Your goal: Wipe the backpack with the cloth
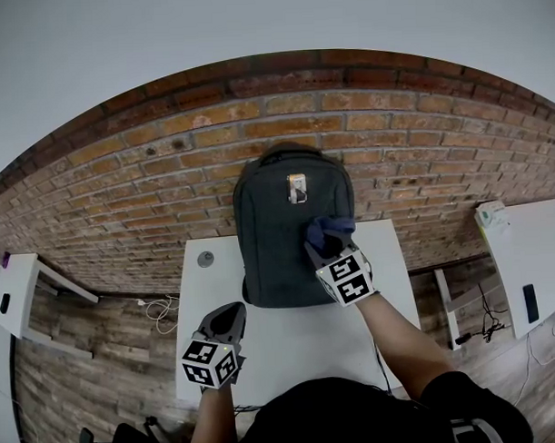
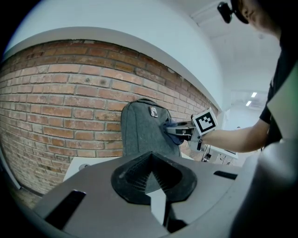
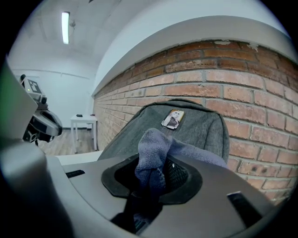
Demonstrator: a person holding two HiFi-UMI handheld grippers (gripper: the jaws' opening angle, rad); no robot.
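We have the backpack standing upright at the counter's 12 o'clock edge. It leans on the brick wall, which probably braces it against pushing. Our right gripper has its fingers clamped on the bunched blue cloth, pressed to the bag's front toward 3 o'clock, so wiping looks under way. Our left gripper hangs back near 7 o'clock of the bag. Its fingers are closed on nothing, apparently kept clear of the stroke.
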